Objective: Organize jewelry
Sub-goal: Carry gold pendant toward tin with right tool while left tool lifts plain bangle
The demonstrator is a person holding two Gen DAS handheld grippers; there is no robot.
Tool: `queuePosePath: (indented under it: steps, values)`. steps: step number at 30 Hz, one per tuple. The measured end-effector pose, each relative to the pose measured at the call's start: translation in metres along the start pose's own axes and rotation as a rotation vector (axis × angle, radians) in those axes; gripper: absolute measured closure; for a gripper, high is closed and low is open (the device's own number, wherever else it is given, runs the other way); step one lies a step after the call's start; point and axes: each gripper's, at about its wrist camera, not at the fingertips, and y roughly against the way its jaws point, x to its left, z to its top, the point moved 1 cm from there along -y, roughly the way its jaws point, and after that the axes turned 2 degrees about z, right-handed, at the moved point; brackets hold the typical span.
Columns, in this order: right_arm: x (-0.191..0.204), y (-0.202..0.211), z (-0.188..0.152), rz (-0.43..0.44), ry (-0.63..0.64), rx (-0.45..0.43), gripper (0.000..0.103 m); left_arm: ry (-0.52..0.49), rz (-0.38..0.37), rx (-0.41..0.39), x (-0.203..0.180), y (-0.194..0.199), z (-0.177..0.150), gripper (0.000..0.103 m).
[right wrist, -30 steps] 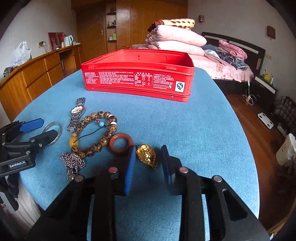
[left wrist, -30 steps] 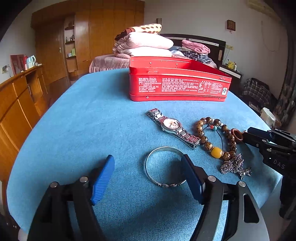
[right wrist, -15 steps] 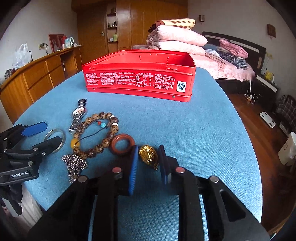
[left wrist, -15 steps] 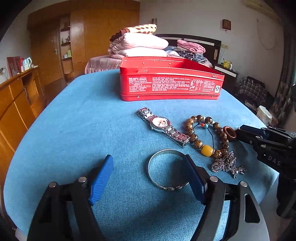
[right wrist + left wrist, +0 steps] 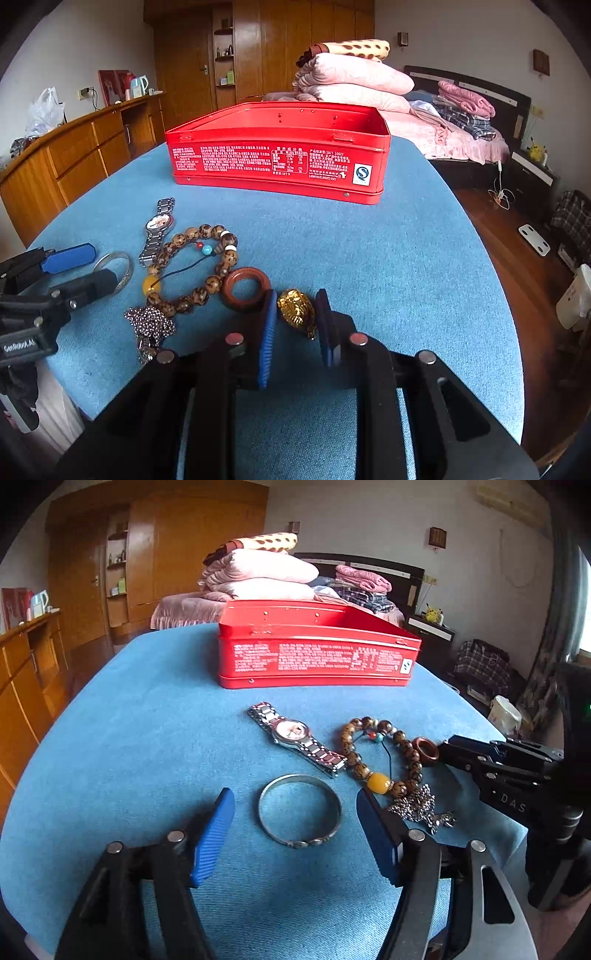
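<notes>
left wrist view: the left tongs [image 5: 295, 812] stand wide apart over the blue worktop [image 5: 129, 746], holding nothing. the silver bangle [image 5: 300, 815] lies flat between the two blue pads [image 5: 216, 834], touching neither. just beyond it the silver watch [image 5: 295, 734] lies slantwise, its strap end close to the wooden bead bracelet [image 5: 384, 753] with its yellow bead. a brown ring [image 5: 425, 750] sits at the bracelet's right edge, and a silver chain heap [image 5: 417, 806] lies at its near side. the open red tin [image 5: 317, 650] stands further back on the worktop. the right tongs [image 5: 454, 749] enter from the right, beside the brown ring; from here i cannot tell how they stand.

right wrist view: the right tongs [image 5: 294, 325] are drawn narrow around the gold ornament [image 5: 297, 312], which sits between the blue pads [image 5: 267, 332] on the worktop [image 5: 388, 258]; whether both pads press it i cannot tell. the brown ring [image 5: 245, 290] lies just left of the tongs, touching the bead bracelet [image 5: 199, 258]. the chain heap [image 5: 149, 323], watch [image 5: 159, 229] and bangle [image 5: 118, 267] lie further left, the bangle between the fingers of the left tongs [image 5: 85, 267]. the red tin [image 5: 280, 158] stands well behind.
</notes>
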Motion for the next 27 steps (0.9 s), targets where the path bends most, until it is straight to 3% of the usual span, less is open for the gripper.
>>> queuePosePath:
  steps: [4, 5, 6, 7, 12, 27]
  values:
    - [0.001, 0.0, 0.0, 0.0, 0.0, 0.0, 0.083, -0.056, 0.039, 0.003, -0.008, -0.004, -0.003, 0.033]
    - [0.001, 0.0, 0.0, 0.0, -0.001, 0.0, 0.083, -0.053, 0.042, 0.0, -0.008, -0.004, -0.003, 0.039]
    - [0.0, 0.0, 0.0, 0.001, -0.002, 0.0, 0.083, -0.049, 0.046, -0.002, -0.007, -0.004, -0.003, 0.053]
    - [0.001, 0.0, 0.0, 0.002, -0.002, 0.0, 0.083, -0.044, 0.043, -0.004, -0.005, -0.005, -0.002, 0.054]
    - [0.001, 0.0, 0.0, 0.003, -0.004, -0.002, 0.083, -0.024, 0.026, -0.014, -0.001, -0.003, -0.001, 0.054]
    - [-0.002, 0.007, 0.006, 0.004, -0.047, -0.035, 0.083, 0.002, 0.074, -0.09, 0.012, 0.007, 0.021, 0.054]
